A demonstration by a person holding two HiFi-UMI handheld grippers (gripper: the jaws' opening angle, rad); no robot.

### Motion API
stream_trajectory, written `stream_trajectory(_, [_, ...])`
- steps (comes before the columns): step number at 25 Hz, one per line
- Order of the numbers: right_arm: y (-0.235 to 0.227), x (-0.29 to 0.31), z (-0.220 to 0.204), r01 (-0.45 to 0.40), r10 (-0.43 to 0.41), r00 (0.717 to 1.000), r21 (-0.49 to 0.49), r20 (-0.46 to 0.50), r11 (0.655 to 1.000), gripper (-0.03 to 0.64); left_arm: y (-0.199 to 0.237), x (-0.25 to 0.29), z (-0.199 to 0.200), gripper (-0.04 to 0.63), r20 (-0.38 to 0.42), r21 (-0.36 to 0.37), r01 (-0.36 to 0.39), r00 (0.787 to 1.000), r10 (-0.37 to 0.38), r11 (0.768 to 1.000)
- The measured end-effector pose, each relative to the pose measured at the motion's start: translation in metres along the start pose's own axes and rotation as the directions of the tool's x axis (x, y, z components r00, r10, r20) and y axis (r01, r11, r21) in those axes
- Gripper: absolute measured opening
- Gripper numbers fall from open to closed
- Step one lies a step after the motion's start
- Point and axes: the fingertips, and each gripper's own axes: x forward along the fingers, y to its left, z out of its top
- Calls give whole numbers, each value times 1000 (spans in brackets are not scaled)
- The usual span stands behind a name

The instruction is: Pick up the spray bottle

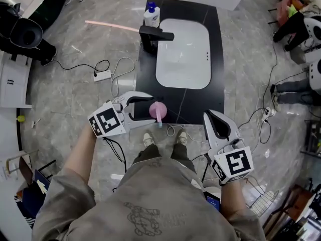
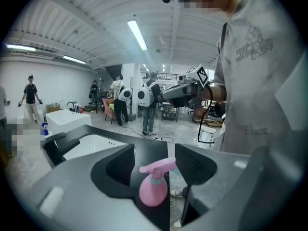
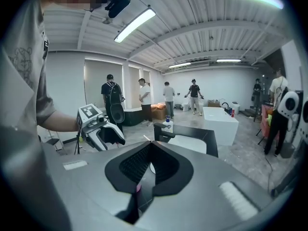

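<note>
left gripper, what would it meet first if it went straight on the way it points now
The pink plastic spray bottle: it stands on the black counter, right in the mouth of the left gripper's open tongs. How far in it sits is hard to judge.

Grey marble floor (image 1: pixel 75 49), black sink counter (image 1: pixel 216 59), ceiling strip lights (image 2: pixel 137 34)

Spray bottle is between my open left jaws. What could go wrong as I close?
1. The spray bottle stands close to the counter's front edge. A nudge from the open left gripper could tip it off.
2. Its trigger head juts toward one jaw. Closing on the head rather than on the round body might twist the bottle or let it slip.
</note>
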Motion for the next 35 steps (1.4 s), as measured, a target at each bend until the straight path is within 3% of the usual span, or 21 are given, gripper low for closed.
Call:
stream_trajectory(6, [-1,11,-12,3,-2,999,10,-47,1000,28,1,11,-37,255,-47,-22,3,999,-4,1000])
stream_trajectory(15, [3,27,-28,-4,6,995,17,-104,1000,28,1,32,-69,255,-46,-45,4,999,-6,999])
stream_trajectory(35, [0,32,-46,6,1,987,44,-160,999,28,-11,83,-64,255,2,-62,76,997,-76,995])
